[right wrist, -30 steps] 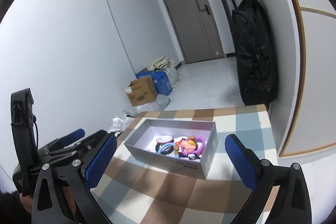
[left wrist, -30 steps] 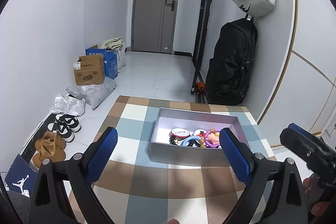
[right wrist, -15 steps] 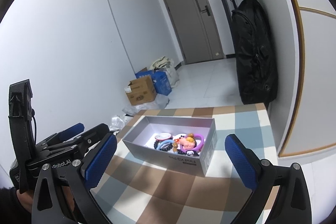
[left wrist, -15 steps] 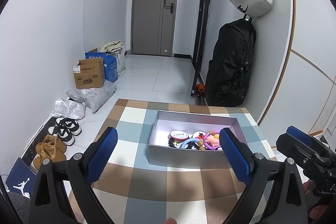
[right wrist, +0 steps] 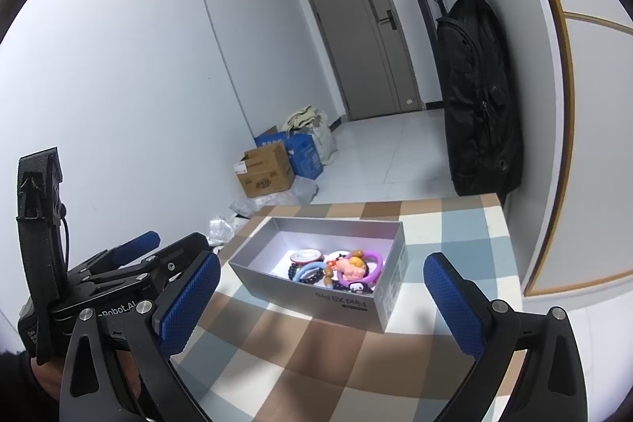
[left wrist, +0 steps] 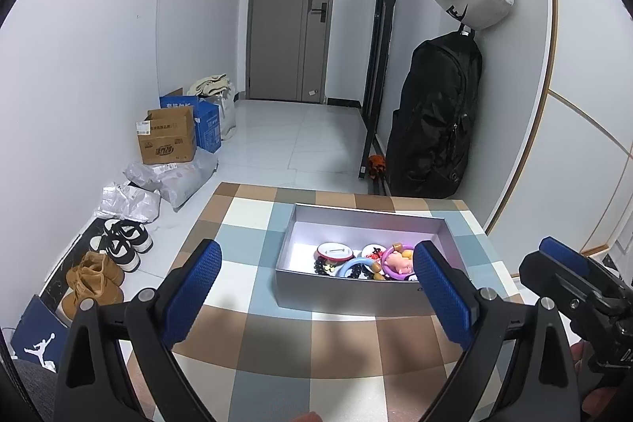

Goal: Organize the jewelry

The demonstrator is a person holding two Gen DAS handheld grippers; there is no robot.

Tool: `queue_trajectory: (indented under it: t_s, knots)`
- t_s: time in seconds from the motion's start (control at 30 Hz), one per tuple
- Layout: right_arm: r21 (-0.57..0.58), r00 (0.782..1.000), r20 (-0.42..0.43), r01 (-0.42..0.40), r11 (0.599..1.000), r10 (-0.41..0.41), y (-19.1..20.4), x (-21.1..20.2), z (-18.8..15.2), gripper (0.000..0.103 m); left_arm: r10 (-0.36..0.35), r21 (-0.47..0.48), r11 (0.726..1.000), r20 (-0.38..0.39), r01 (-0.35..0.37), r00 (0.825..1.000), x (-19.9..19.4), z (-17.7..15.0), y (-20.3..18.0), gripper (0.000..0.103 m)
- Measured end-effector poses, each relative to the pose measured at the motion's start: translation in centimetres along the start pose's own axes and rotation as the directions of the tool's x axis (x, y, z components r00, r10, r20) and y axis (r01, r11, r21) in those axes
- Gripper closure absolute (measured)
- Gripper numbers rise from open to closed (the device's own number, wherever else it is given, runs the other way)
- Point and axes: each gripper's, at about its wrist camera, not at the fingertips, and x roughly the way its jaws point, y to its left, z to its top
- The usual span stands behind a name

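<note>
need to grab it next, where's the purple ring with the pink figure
In the left wrist view the purple ring with the pink figure lies at the right end of the open grey cardboard box, beside a light blue ring on its left.

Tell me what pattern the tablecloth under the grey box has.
The tablecloth is checked in brown, light blue and cream squares, clearest in the left wrist view, with the grey box on it.

Home entryway: front door (left wrist: 292, 26), shoes (left wrist: 126, 238), hung backpack (left wrist: 433, 113).
</note>
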Motion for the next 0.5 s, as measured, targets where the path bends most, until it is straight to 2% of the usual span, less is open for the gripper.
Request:
queue_trajectory:
  t_s: [0.5]
  knots:
    - [-0.001,1.0,-0.015,0.004,1.0,-0.004,-0.2,0.35,-0.08,0.0,-0.011,-0.021,1.0,-0.022,0.01,1.0,0.41,-0.03,0.23,0.008]
